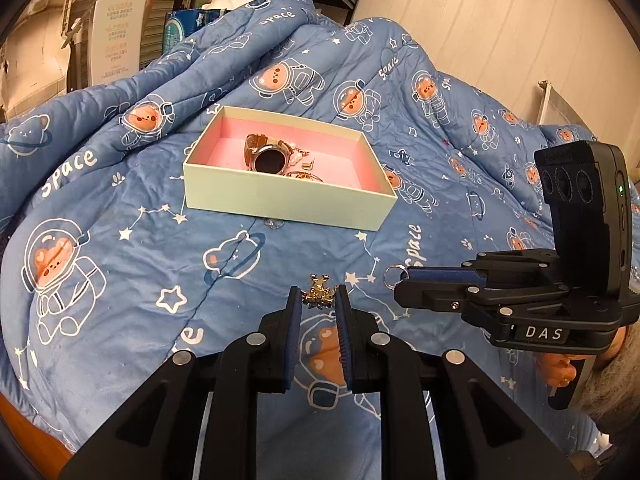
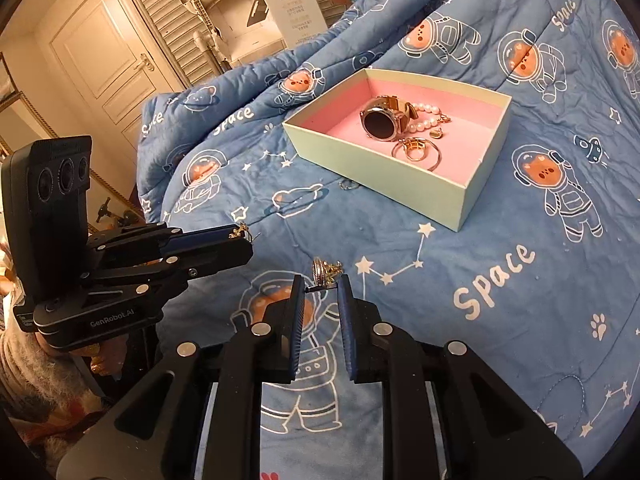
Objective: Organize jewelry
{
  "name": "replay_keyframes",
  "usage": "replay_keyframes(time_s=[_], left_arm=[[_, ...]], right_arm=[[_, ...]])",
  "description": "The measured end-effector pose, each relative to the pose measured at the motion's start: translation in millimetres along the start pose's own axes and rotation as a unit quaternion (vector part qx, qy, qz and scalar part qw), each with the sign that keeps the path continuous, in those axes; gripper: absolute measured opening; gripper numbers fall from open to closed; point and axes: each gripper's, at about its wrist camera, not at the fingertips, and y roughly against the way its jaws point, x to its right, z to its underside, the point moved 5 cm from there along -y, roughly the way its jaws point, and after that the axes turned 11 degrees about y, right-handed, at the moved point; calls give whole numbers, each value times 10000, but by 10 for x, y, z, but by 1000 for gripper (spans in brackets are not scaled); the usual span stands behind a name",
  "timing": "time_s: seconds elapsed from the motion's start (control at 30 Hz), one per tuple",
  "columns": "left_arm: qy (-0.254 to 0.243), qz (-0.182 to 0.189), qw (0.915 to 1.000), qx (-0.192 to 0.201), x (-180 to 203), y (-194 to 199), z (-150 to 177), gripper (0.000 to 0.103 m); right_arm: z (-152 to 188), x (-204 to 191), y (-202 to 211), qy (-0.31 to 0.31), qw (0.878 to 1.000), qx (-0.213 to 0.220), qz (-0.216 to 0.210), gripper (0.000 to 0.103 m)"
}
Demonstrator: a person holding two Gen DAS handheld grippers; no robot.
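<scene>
Left wrist view: my left gripper [image 1: 318, 294] is clamped on a small gold charm [image 1: 319, 290], pinched right at the fingertips and held above the blue space-print quilt [image 1: 132, 264]. The open box [image 1: 280, 196], pale green outside and pink inside, sits on the quilt beyond the charm. Inside the box I see a round-faced watch [image 1: 269, 159] with a brown strap. To the right of the box and nearer to me, my right gripper [image 1: 400, 278] comes in side-on with its tongs together, a small silver ring [image 1: 394, 274] sticking out at the tips.

Right wrist view: my right gripper [image 2: 320, 284] is closed on the silver ring [image 2: 319, 272] and a bit of gold chain [image 2: 333, 271], held over the quilt [image 2: 500, 280] on the near side of the box [image 2: 400, 184]. In the box lie the watch [image 2: 382, 120], a pearl bracelet [image 2: 430, 114] behind it and gold rings [image 2: 418, 152] in front. One small ring [image 2: 346, 185] lies on the quilt just outside the box's near wall. My left gripper [image 2: 250, 238], left of the box, pinches the gold charm [image 2: 240, 233].
</scene>
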Motion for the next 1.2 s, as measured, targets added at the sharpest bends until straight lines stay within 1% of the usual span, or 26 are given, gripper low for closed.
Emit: replay_keyframes(time_s=[0.2, 0.4, 0.53, 0.7, 0.77, 0.83, 0.9, 1.0, 1.07, 1.13, 1.2], left_arm=[[144, -45, 9999, -80, -54, -73, -236, 17], [364, -149, 9990, -221, -182, -248, -651, 17], [175, -306, 9990, -275, -203, -359, -959, 17], [115, -463, 9962, -734, -277, -636, -1181, 17], [130, -471, 9936, -1015, -301, -762, -1210, 17], [120, -552, 9905, -1255, -323, -877, -1234, 17], [76, -639, 9880, -1403, -344, -964, -1265, 17], [-22, -664, 9827, -1728, -336, -1091, -1290, 17], [-64, -796, 9797, -1838, -350, -1160, -1307, 17], [-25, -785, 9754, -2059, -367, -1242, -1302, 17], [-11, -854, 9723, -2174, -392, -1302, -1287, 17]], right_arm=[[-224, -17, 9, 143, 9999, 85, 7, 17], [-545, 119, 13, 379, 9990, 119, 196, 17], [-759, 309, -18, 476, 9981, 12, 401, 17], [-932, 548, -132, 563, 9966, -259, 541, 18], [-974, 624, -188, 592, 9958, -369, 600, 17], [-998, 678, -262, 644, 9949, -510, 580, 18], [-1022, 730, -339, 660, 9941, -644, 577, 17], [-1042, 771, -464, 694, 9926, -867, 486, 18], [-1049, 783, -549, 762, 9908, -1030, 433, 17], [-1056, 808, -614, 840, 9886, -1152, 477, 18], [-1060, 812, -672, 931, 9864, -1271, 463, 18]])
